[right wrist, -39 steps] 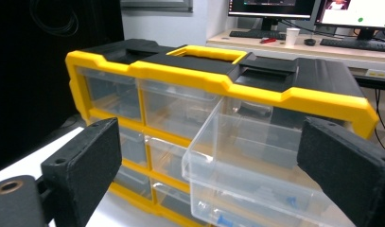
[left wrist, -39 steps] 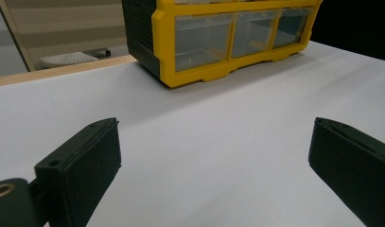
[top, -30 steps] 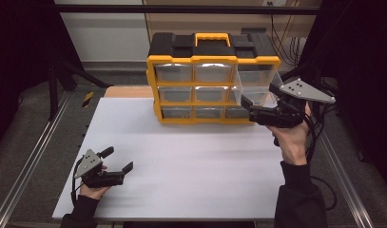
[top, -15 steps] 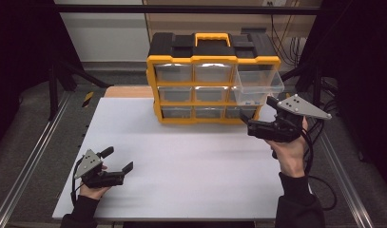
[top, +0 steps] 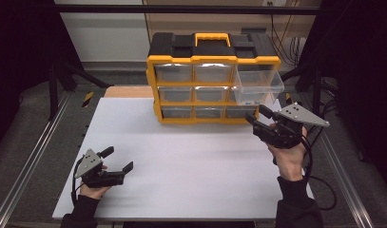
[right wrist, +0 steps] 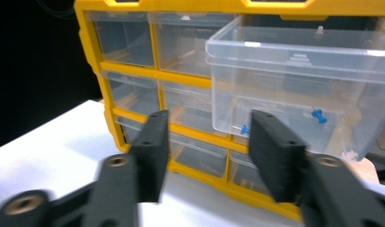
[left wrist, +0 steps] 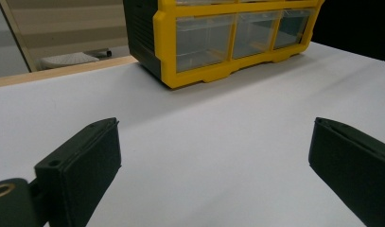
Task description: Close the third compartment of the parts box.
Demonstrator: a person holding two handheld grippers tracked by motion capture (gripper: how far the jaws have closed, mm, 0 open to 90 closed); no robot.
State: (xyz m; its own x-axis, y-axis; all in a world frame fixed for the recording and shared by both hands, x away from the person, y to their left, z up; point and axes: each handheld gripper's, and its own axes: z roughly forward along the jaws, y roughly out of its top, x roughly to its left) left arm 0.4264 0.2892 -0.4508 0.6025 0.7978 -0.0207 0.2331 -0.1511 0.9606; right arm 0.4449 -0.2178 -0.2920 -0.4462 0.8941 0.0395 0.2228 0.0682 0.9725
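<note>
Item: yellow-framed, black-topped plastic organiser cabinet (top: pixel 212 78) with clear small drawers in three rows of three and a yellow carry handle, standing at the far edge of the white rectangular table top (top: pixel 181 171). Its top-right clear plastic drawer (top: pixel 257 84) is pulled well forward out of the frame, open at the top; the right gripper view shows small blue push pins (right wrist: pixel 318 115) lying on the drawer's floor. All other drawers sit flush in the frame. Right gripper (top: pixel 258 118): black, two-jawed, held in the person's right hand (top: pixel 288 154) just in front of and below the pulled-out drawer, pointing toward the cabinet's lower right corner; its jaws have just been closing and now stand partly apart with nothing between them, no pad touching the drawer. Left gripper (top: pixel 119 159): black, two-jawed, held low over the near left part of the table top, well apart from the cabinet; jaws spread wide, nothing between them, bare white surface beneath.
</note>
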